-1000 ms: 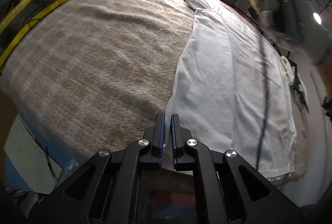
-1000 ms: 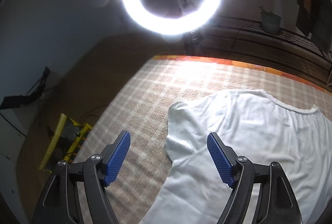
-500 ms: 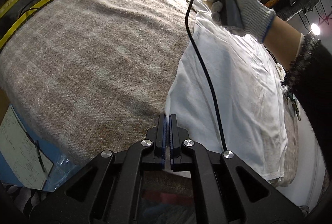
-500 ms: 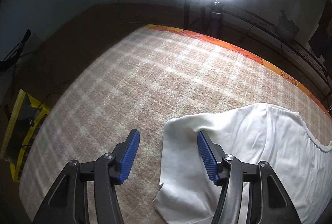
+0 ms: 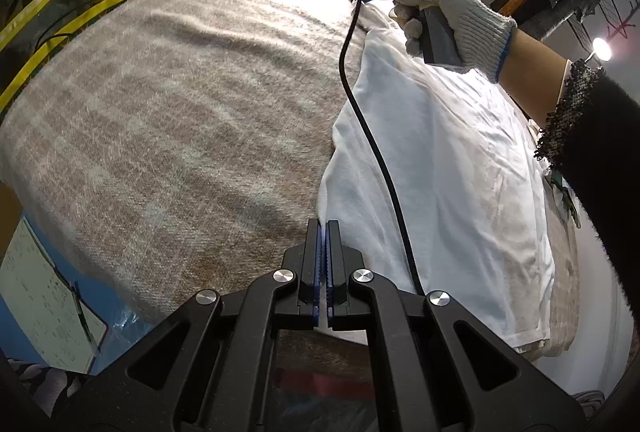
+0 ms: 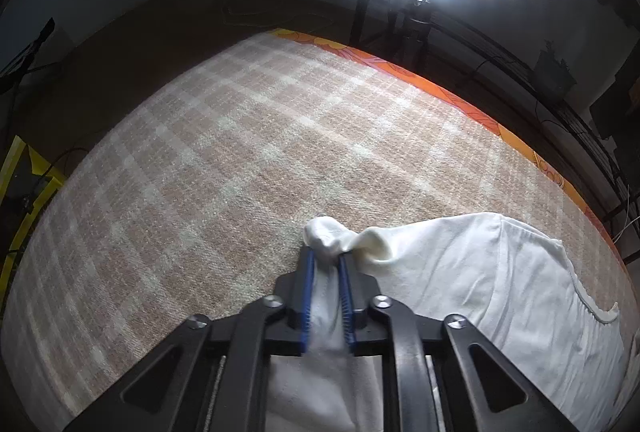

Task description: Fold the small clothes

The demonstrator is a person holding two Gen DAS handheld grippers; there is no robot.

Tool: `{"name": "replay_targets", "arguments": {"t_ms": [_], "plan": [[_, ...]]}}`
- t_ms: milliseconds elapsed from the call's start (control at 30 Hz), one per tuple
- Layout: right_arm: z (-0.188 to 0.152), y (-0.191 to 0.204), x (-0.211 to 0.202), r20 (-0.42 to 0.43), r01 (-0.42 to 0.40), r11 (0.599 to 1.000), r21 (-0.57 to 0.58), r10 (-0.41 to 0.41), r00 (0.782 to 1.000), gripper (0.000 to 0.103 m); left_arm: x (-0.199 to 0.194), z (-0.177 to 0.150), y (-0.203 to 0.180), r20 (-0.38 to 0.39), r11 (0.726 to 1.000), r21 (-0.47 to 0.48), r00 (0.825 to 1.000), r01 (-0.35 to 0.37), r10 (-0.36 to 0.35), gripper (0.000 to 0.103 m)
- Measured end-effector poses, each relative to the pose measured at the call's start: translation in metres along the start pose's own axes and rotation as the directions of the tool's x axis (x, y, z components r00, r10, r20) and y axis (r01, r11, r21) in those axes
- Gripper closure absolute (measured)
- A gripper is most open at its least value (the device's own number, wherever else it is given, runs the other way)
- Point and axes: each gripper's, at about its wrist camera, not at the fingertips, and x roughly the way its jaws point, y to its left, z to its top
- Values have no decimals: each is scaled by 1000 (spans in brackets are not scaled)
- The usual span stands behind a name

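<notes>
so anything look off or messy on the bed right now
Nothing damaged or spilled. The white shirt lies wrinkled on the plaid blanket, its sleeve bunched up in the right claw. A black cable trails across the shirt.

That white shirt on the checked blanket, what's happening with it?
A person is folding the white shirt on the checked blanket with a hand-held tool in each hand. The left tool is shut on the shirt's side edge. The right tool, held in a gloved hand, has clamped the sleeve end.
</notes>
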Motion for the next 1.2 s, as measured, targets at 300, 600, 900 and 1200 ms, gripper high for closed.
{"name": "replay_targets", "arguments": {"t_ms": [300,600,900,1200], "plan": [[2,-38,-35,84,-109,990,90,102,991,102,-18,2,-6,48,999,16,998,29,-30,103],[-7,-106,-66,195,-235,943,234,192,962,102,-34,-7,-55,83,986,148,992,82,-95,103],[-45,-180,-86,251,-269,920,285,199,947,102,-26,-31,-126,22,935,324,987,143,-159,103],[-96,-251,-63,206,-239,870,431,162,965,102,3,-50,-163,-78,910,381,986,167,-149,103]]}}
